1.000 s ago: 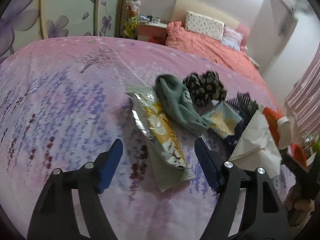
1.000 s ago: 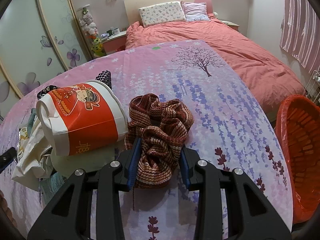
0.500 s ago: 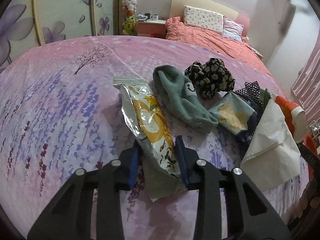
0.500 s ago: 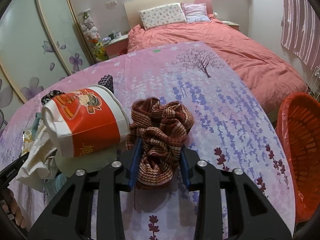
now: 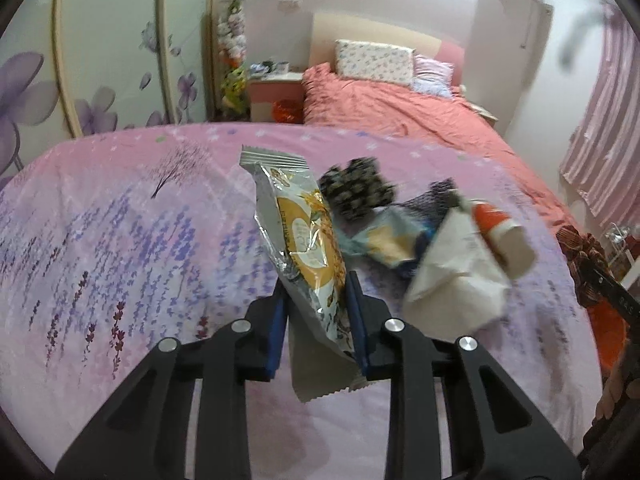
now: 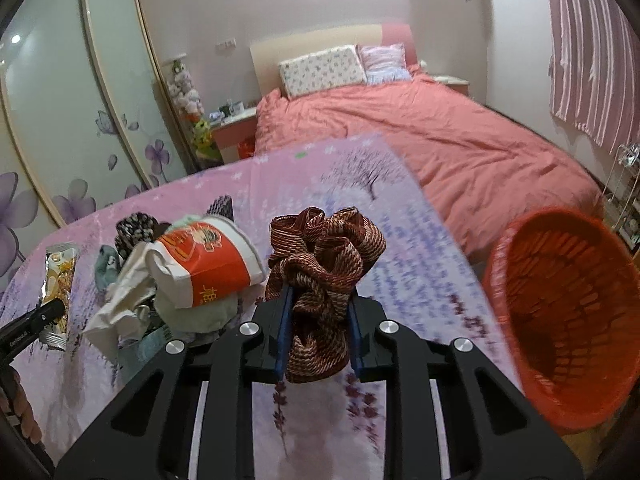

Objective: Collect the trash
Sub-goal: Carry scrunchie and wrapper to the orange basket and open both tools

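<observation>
— What is the left gripper (image 5: 316,312) doing?
— Its jaws are closing on the snack wrapper (image 5: 306,240), pinching it clear of the lilac bedspread (image 5: 120,240), just left of the rubbish pile.
— And the right gripper (image 6: 320,332)?
— Its jaws are also tightening, grasping the brown striped cloth (image 6: 324,264). The orange basket (image 6: 560,320) is standing at the far right, beside the bed.

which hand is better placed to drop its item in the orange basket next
Right, probably. The right claw is closing on the striped cloth bundle, and the orange basket sits open just beside it. The left claw, closing on the snack wrapper, sees only the basket's edge beyond the pile.
</observation>
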A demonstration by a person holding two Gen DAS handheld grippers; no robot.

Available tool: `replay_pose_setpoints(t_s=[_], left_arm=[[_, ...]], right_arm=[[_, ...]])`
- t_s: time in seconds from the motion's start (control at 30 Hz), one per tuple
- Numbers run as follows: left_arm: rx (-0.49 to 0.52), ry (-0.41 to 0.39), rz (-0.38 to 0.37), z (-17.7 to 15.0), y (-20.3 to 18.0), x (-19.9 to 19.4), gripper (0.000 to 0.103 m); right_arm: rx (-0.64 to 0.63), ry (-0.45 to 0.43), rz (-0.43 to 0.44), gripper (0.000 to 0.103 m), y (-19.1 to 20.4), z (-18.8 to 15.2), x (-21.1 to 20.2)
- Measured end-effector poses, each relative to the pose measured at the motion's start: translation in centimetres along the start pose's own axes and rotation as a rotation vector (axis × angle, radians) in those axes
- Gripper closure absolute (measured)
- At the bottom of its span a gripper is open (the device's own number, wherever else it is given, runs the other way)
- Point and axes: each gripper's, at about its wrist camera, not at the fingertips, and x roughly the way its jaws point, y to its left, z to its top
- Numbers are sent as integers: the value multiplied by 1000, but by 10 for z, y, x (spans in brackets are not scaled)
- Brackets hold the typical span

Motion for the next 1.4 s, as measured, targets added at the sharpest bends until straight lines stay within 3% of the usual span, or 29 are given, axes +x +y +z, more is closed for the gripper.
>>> replay_pose_setpoints(t_s=[0.33, 0.7, 1.0, 1.4], left_arm=[[119, -70, -117, 4, -70, -51, 75], [246, -105, -310, -3, -182, -83, 75], [329, -78, -440, -14, -267, -69, 75], [456, -36, -562, -37, -365, -40, 75]], right_arm=[[-27, -117, -41, 80, -17, 4, -54], [32, -190, -108, 79, -68, -3, -89], [54, -241, -224, 79, -107, -7, -90], [192, -233, -234, 79, -169, -15, -82]])
